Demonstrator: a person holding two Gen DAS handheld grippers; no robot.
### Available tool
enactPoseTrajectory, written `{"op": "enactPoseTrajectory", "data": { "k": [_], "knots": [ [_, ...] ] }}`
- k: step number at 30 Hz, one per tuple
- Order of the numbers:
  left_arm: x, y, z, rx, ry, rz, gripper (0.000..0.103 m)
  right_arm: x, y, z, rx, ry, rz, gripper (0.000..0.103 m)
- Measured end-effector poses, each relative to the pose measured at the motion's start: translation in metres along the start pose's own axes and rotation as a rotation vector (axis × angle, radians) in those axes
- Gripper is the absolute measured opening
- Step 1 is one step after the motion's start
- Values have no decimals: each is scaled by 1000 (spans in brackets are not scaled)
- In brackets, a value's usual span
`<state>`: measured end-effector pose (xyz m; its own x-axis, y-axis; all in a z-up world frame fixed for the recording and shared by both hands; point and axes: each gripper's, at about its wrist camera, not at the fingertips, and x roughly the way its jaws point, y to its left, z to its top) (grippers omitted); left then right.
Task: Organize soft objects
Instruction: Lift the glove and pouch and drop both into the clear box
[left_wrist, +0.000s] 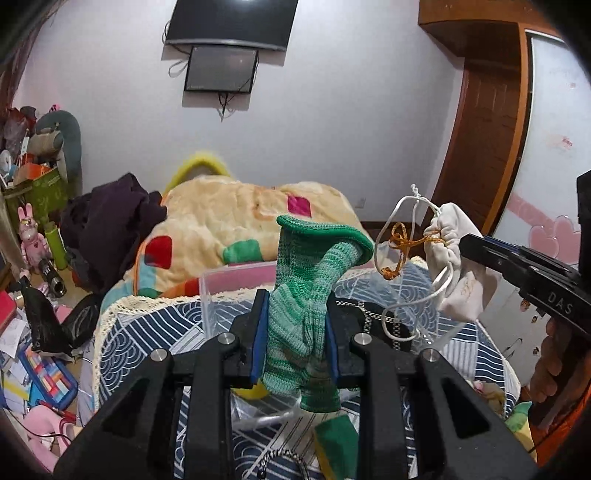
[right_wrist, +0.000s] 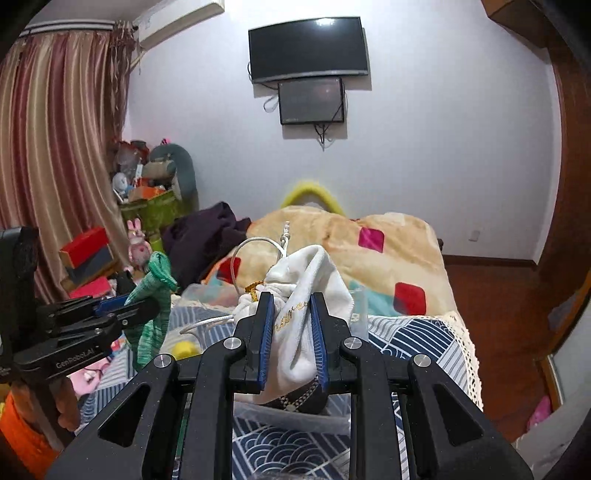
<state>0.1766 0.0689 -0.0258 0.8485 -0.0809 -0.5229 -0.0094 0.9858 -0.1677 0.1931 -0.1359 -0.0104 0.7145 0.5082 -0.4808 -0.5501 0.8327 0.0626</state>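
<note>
My left gripper (left_wrist: 295, 314) is shut on a green knit sock (left_wrist: 306, 295), held up above a clear plastic box (left_wrist: 218, 295) on the bed. The sock also shows in the right wrist view (right_wrist: 153, 295), with the left gripper (right_wrist: 147, 308) at the left. My right gripper (right_wrist: 291, 306) is shut on a white drawstring pouch (right_wrist: 306, 280) with white cord and an orange cord. In the left wrist view the pouch (left_wrist: 458, 273) hangs from the right gripper (left_wrist: 463, 243) at the right, beside the sock.
A blue-and-white patterned cloth (left_wrist: 147, 332) covers the near bed. A cream patchwork blanket (left_wrist: 221, 221) and dark clothes (left_wrist: 110, 225) lie behind. A yellow soft item (right_wrist: 183, 349) and another green piece (left_wrist: 338, 446) lie low. Clutter fills the floor at left (left_wrist: 33, 354).
</note>
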Motion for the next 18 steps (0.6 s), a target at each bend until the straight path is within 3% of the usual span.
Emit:
{"op": "enactPoseTrajectory", "data": {
  "k": [11,18],
  "knots": [
    [58,-4,-9,-9,114,-32,27,45,-10,-22,-35,197,-39,18],
    [86,-9,-20,1,180,-13,30,50,-16,-26,-48,253,-25,21]
  ]
}}
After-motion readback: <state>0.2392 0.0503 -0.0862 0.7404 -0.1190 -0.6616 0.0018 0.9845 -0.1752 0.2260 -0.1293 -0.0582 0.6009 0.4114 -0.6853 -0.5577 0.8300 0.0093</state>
